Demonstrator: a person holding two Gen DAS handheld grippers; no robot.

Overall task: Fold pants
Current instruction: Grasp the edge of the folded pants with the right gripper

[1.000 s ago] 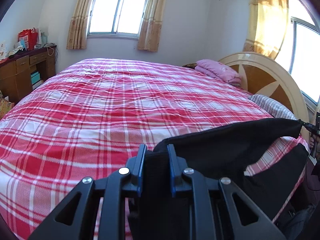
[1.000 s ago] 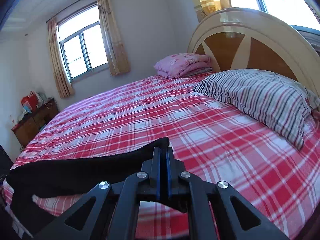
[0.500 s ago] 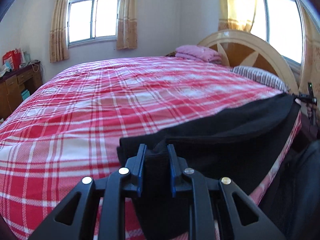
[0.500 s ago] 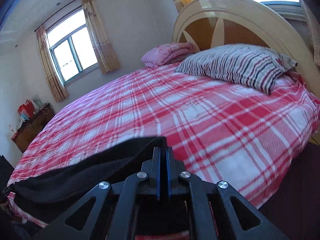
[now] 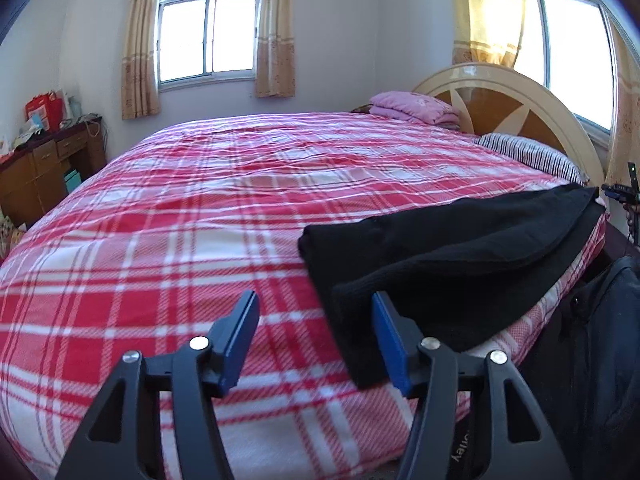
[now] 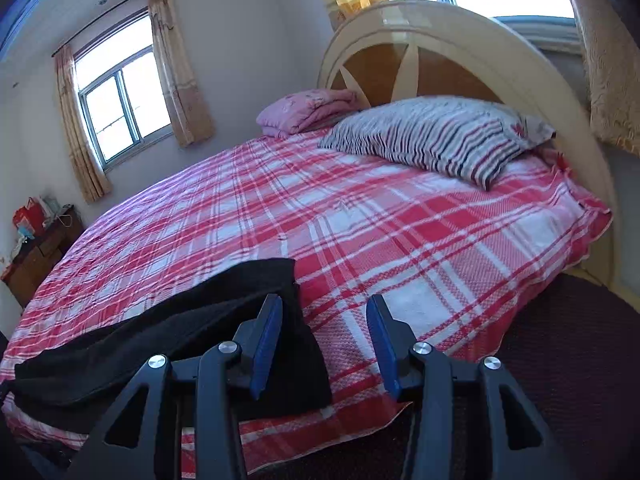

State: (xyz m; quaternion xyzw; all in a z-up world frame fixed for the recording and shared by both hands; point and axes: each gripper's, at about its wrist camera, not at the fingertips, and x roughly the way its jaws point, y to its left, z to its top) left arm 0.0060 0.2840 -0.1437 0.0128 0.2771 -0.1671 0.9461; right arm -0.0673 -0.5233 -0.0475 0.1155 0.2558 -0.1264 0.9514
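Note:
The black pants [image 5: 452,256] lie folded lengthwise along the near edge of the bed, on the red plaid cover [image 5: 200,216]. In the left wrist view my left gripper [image 5: 314,330] has its jaws opening; one end of the pants lies slack by the right blue pad [image 5: 390,344], and neither pad presses on it. In the right wrist view the other end of the pants [image 6: 172,340] rests on the bed beside the left blue pad [image 6: 266,340]. My right gripper [image 6: 324,340] is also opening, with only bed cover between its fingers.
A striped pillow [image 6: 440,136] and a folded pink blanket [image 6: 308,110] lie by the arched headboard [image 6: 440,52]. A wooden desk [image 5: 44,164] with clutter stands at the far left wall. A dark bag [image 5: 592,352] sits by the bed's near right edge. Dark carpet [image 6: 560,340] lies alongside.
Both grippers were shut on the ends of the pants and pulled back toward the bed's near edge. Now both have let go and their jaws stand apart, the pants resting on the cover.

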